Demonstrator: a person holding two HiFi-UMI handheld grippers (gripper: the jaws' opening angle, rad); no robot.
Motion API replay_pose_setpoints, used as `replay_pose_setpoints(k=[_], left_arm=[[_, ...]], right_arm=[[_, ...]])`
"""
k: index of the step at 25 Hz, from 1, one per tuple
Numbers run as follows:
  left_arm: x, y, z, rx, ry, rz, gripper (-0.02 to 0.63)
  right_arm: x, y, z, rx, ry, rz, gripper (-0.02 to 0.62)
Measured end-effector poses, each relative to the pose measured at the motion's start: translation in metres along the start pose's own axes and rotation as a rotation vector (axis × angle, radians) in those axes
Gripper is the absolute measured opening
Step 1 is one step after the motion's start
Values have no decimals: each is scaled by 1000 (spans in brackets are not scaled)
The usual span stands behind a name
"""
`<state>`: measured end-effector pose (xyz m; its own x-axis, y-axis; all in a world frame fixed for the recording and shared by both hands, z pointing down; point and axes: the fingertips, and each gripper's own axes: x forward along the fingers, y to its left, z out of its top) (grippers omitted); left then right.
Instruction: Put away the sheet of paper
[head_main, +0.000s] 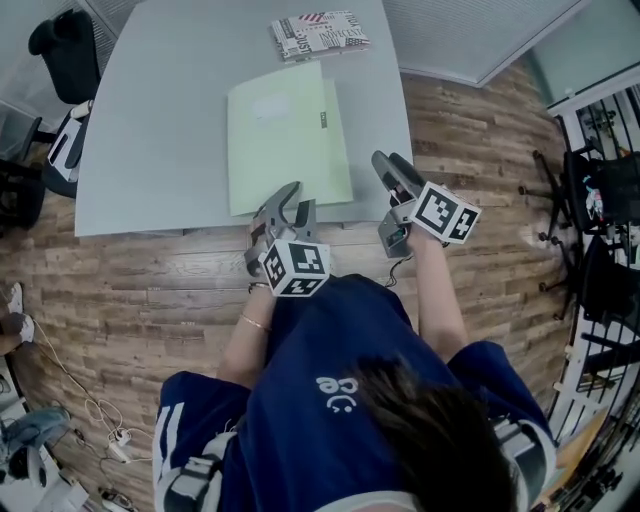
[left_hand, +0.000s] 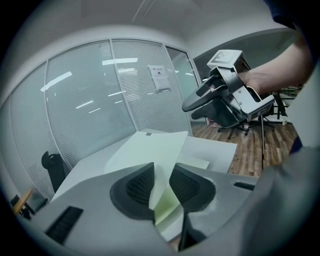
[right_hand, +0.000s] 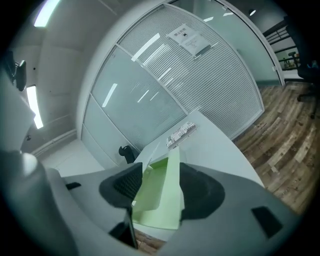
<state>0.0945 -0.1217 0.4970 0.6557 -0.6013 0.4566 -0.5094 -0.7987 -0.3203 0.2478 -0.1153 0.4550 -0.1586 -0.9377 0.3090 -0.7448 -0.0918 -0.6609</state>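
Observation:
A pale green folder (head_main: 338, 150) lies near the front edge of the grey table (head_main: 160, 150), and a light sheet of paper (head_main: 272, 140) covers most of it. My left gripper (head_main: 298, 205) is at the folder's near edge. In the left gripper view the sheet (left_hand: 155, 155) rises between the left gripper's (left_hand: 161, 187) pads; it lies against the left one, with a gap on the right. My right gripper (head_main: 385, 195) hovers off the table's front right corner, right of the folder. The right gripper's (right_hand: 162, 187) jaws stand wide, and the folder (right_hand: 165, 200) shows in the gap.
A printed booklet (head_main: 320, 35) lies at the table's far edge. A black office chair (head_main: 65, 50) stands at the back left, and more chairs and racks (head_main: 600, 190) are on the right. Cables (head_main: 100, 420) trail on the wooden floor. Glass walls with blinds surround the room.

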Motion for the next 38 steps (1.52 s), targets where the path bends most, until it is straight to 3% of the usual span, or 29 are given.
replay_pose_setpoints(k=[5,10,16,29,33,35,38], left_arm=[[16,-23,-12,92,57,-55,91],[22,-37,-20,108,74,-116,117],[23,-45,-20,33,74,-198,160],[16,-63,-30,32,150,-355,181],[16,-68,-38,27,171,-362,181],[15,-67,-35,-2,165,-363,181],[14,-63,-26,-111,143,-373,179]], right_arm=[[-1,2,-7,41,-5,42,230],[-5,7,-13,48,-17,74,230],[-11,-3,-21,57,-11,65,236],[-7,-3,-35,58,9,86,247],[-6,-2,-33,45,-1,97,253],[-6,1,-32,44,-3,108,255],[-7,1,-32,20,-8,110,255]])
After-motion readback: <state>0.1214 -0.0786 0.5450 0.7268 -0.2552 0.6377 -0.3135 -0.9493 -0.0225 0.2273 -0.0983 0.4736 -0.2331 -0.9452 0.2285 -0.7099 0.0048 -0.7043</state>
